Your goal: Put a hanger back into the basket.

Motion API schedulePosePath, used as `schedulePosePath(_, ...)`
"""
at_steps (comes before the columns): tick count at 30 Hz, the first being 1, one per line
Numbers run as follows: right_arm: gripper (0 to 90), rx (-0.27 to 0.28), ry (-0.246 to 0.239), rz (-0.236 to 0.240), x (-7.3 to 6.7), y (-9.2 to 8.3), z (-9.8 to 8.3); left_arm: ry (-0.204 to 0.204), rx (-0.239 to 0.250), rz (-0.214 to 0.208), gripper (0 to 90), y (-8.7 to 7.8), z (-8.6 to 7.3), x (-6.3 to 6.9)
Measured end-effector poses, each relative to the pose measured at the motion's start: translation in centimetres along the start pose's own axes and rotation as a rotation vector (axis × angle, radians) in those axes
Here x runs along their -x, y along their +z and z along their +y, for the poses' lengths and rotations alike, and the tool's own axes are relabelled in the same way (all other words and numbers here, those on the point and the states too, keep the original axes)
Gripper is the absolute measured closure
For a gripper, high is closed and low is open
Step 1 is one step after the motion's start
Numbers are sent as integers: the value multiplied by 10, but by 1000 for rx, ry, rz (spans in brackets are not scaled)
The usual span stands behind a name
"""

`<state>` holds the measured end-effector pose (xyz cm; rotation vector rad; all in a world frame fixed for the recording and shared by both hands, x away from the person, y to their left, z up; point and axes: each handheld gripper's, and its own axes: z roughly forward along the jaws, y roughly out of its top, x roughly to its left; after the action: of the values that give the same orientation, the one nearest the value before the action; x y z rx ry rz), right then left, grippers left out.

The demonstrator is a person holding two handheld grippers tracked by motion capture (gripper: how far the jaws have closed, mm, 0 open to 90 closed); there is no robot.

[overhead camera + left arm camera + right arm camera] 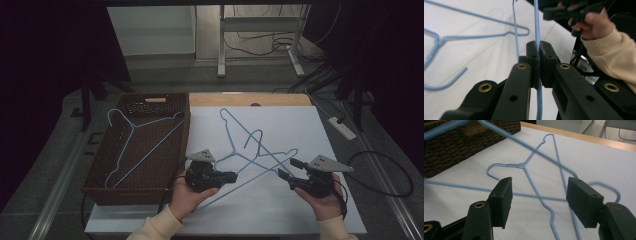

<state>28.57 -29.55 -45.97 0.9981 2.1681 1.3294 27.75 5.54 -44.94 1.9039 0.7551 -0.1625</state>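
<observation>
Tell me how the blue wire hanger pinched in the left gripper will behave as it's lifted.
The held hanger is thin wire, so it probably weighs little. Gripped at one spot by the left gripper, it may swing or twist. It crosses a second hanger on the table, so it could snag and drag that one along.

From my station, the hangers (pixel 260 150) read as thin wire with a smooth pale-blue coating, slightly glossy, twisted at the neck. The basket (pixel 100 165) at the left of the high view is dark brown woven wicker, rough and matt, with a lighter wooden-looking handle slot at its far wall. The table sheet (pixel 300 125) looks like matt white paper or board, with faint seams; a strip of bare light wood (pixel 240 99) shows along its far edge. My left gripper (pixel 539 65) and right gripper (pixel 539 202) are matt black plastic with brass-coloured metal rivets. The sleeve (pixel 614 52) at upper right of the left gripper view is soft cream cloth.
</observation>
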Motion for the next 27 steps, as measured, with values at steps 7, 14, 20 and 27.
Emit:
schedulePosePath(7, 381, -2, 5, -1, 3, -1, -3, 52, 46, 31, 865, -24, 11, 9)
schedulePosePath(14, 379, -31, 9, 7, 6, 4, -7, 85, 88, 75, 865, -49, 18, 11)
schedulePosePath(20, 378, -45, 5, 6, 7, 6, -8, 83, 118, 88, 865, -66, 20, 8)
schedulePosePath(27, 377, -50, 12, 5, 8, 7, -10, 81, 166, 106, 865, -89, 22, 4)
